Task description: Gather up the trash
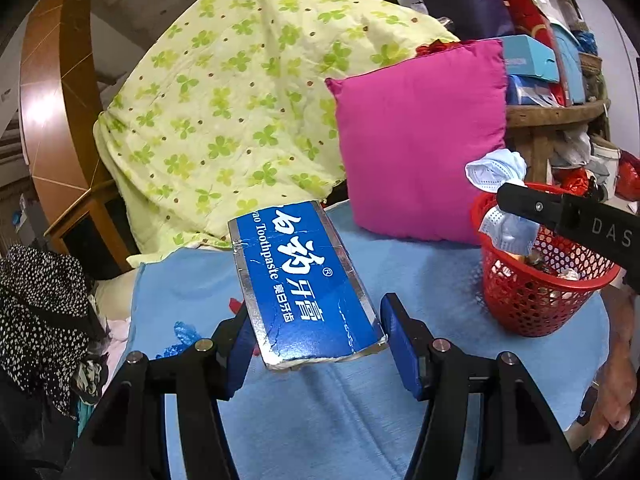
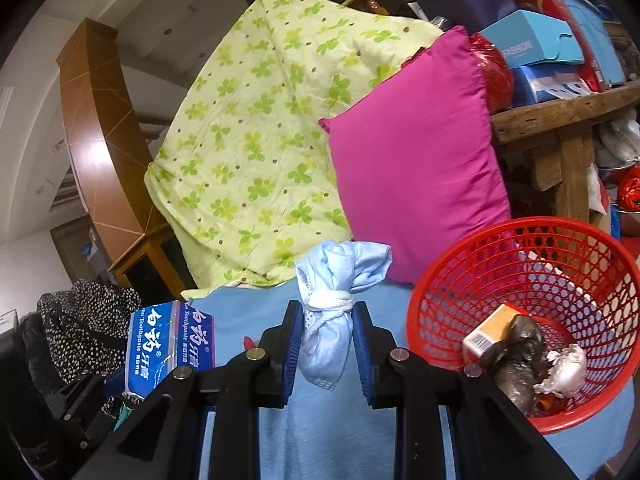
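Observation:
My left gripper [image 1: 316, 332] is shut on a blue toothpaste box [image 1: 304, 276] and holds it above the blue bedsheet [image 1: 320, 420]. The box also shows in the right wrist view [image 2: 168, 344], at the left. My right gripper [image 2: 326, 332] is shut on a knotted light-blue face mask [image 2: 332, 308], just left of the red mesh basket [image 2: 520, 264]. In the left wrist view the right gripper [image 1: 508, 200] holds the mask [image 1: 496, 168] over the basket's rim [image 1: 480, 216]. The basket holds a small carton [image 2: 488, 332], a dark wrapper and white paper.
A magenta pillow [image 2: 416, 160] and a green clover quilt [image 2: 256, 128] lie at the back of the bed. A wooden table [image 2: 560, 120] stacked with boxes stands at the right. Spotted black clothes [image 1: 40, 304] lie at the left.

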`<state>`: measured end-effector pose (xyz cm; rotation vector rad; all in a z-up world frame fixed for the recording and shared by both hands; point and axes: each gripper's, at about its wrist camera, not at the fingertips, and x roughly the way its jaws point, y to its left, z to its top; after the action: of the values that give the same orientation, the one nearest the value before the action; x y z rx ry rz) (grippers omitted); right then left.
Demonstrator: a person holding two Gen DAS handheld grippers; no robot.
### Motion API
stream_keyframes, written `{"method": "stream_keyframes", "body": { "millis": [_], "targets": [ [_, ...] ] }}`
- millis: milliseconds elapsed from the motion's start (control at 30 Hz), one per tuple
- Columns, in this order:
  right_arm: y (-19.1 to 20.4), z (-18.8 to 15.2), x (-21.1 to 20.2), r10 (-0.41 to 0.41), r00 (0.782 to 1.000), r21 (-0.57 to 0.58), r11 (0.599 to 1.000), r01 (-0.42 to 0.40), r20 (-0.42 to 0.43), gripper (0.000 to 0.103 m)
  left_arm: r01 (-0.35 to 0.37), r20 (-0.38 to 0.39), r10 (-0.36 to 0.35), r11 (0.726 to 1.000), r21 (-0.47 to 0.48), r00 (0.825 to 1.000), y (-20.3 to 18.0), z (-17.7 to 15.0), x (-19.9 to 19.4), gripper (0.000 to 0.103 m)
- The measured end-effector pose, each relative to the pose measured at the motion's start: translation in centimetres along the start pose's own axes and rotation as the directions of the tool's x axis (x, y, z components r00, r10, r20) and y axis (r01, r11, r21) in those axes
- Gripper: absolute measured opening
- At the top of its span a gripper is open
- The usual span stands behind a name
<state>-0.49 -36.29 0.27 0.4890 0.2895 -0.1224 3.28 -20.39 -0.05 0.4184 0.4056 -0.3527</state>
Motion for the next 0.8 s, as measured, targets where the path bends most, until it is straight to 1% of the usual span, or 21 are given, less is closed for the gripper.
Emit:
{"method": "stream_keyframes", "body": {
  "millis": [800],
  "targets": [
    [-5.0, 1.3, -2.8, -0.054, 0.997, 0.076, 0.996, 0.049, 0.059, 0.027, 0.065, 0.005, -0.066, 0.994, 0.086, 0.998, -5.4, 1.4, 0.1, 0.063]
  ]
}}
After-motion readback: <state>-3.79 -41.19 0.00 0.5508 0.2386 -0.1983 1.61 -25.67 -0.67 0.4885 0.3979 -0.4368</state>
